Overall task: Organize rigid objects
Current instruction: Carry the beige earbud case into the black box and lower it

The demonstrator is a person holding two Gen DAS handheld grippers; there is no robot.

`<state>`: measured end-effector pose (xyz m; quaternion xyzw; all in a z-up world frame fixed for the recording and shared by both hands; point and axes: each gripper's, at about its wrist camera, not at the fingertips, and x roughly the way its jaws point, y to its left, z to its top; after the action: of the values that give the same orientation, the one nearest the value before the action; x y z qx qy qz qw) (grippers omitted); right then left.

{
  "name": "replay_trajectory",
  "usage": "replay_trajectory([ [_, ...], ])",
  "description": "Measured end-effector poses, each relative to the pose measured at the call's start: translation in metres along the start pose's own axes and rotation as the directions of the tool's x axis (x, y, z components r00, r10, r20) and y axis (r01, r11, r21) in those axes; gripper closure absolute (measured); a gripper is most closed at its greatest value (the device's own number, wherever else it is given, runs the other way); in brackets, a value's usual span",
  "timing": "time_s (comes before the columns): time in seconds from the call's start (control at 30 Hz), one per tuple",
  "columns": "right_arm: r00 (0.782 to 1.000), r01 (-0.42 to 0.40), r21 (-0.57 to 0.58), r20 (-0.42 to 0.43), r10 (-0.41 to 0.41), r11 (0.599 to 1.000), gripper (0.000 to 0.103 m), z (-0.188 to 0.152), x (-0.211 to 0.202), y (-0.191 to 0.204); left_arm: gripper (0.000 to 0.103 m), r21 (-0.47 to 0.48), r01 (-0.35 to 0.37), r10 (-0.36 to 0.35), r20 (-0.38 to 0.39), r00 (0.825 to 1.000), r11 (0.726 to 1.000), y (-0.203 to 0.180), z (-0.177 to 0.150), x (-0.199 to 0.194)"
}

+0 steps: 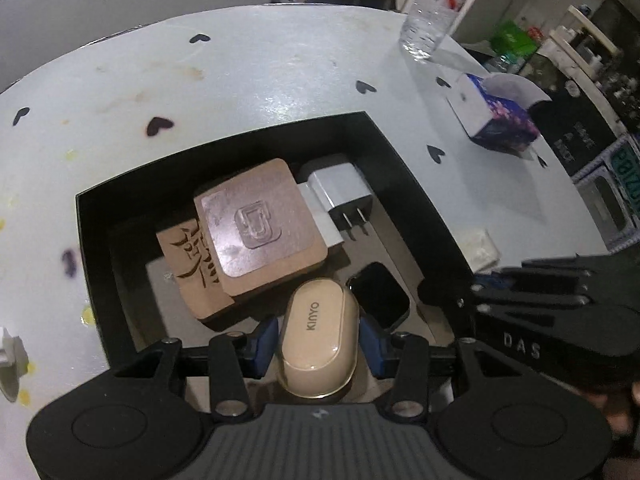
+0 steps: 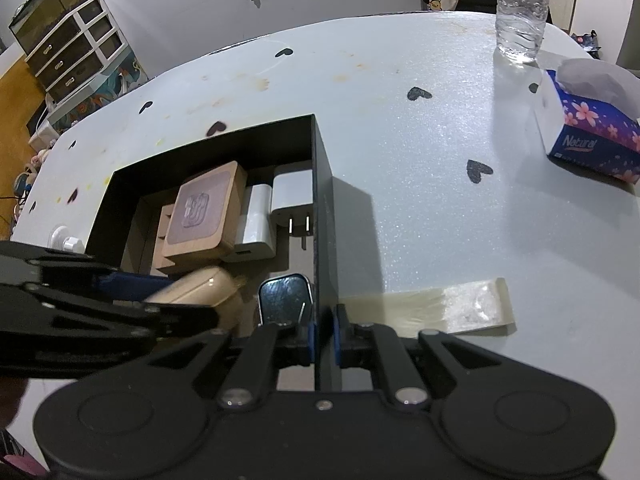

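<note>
A black open box (image 1: pixel 376 136) sits on the white table. My left gripper (image 1: pixel 318 338) is shut on a beige KINYO earbud case (image 1: pixel 318 340) and holds it inside the box at its near side. The box holds two wooden coasters (image 1: pixel 256 224), white chargers (image 1: pixel 340 194) and a small black-screened device (image 1: pixel 380 294). My right gripper (image 2: pixel 324 338) is shut on the box's right wall (image 2: pixel 323 216). The right wrist view also shows the case (image 2: pixel 200 286), the coasters (image 2: pixel 204 216), the chargers (image 2: pixel 290 196) and the left gripper's fingers (image 2: pixel 120 308).
A clear water bottle (image 1: pixel 434 8) stands at the far right of the table (image 1: pixel 260 80). A blue tissue box (image 2: pixel 592 136) lies to the right. A strip of clear tape (image 2: pixel 452 304) lies right of the black box. A small white object (image 1: pixel 10 360) sits at the left.
</note>
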<state>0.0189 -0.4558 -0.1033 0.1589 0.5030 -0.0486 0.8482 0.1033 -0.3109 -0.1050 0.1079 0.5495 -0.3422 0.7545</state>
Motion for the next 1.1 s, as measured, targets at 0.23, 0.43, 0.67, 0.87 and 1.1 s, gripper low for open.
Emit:
replay_trajectory([
  [0.23, 1.000, -0.001, -0.002, -0.001, 0.001, 1.000, 0.094, 0.000, 0.000, 0.000, 0.060, -0.057, 0.059, -0.059, 0.002, 0.998, 0.997, -0.006, -0.004, 0.008],
  [0.43, 1.000, -0.004, -0.003, -0.004, 0.004, 1.000, 0.093, 0.000, 0.000, -0.001, 0.054, -0.075, 0.101, -0.100, 0.019, 0.995, 0.992, -0.002, -0.008, 0.003],
  [0.67, 1.000, -0.005, -0.002, -0.004, 0.005, 1.000, 0.093, 0.000, 0.000, -0.001, 0.054, -0.058, 0.105, -0.104, 0.027, 0.994, 0.993, -0.005, -0.010, -0.004],
  [0.87, 1.000, -0.006, -0.002, -0.003, 0.006, 1.000, 0.093, 0.000, 0.000, -0.001, 0.041, -0.026, 0.100, -0.099, 0.047, 0.994, 0.995, -0.008, -0.013, -0.017],
  [1.1, 1.000, -0.006, -0.001, -0.003, 0.006, 1.000, 0.093, 0.000, 0.000, -0.001, 0.027, 0.022, 0.069, -0.071, 0.099, 0.993, 0.997, -0.009, -0.017, -0.041],
])
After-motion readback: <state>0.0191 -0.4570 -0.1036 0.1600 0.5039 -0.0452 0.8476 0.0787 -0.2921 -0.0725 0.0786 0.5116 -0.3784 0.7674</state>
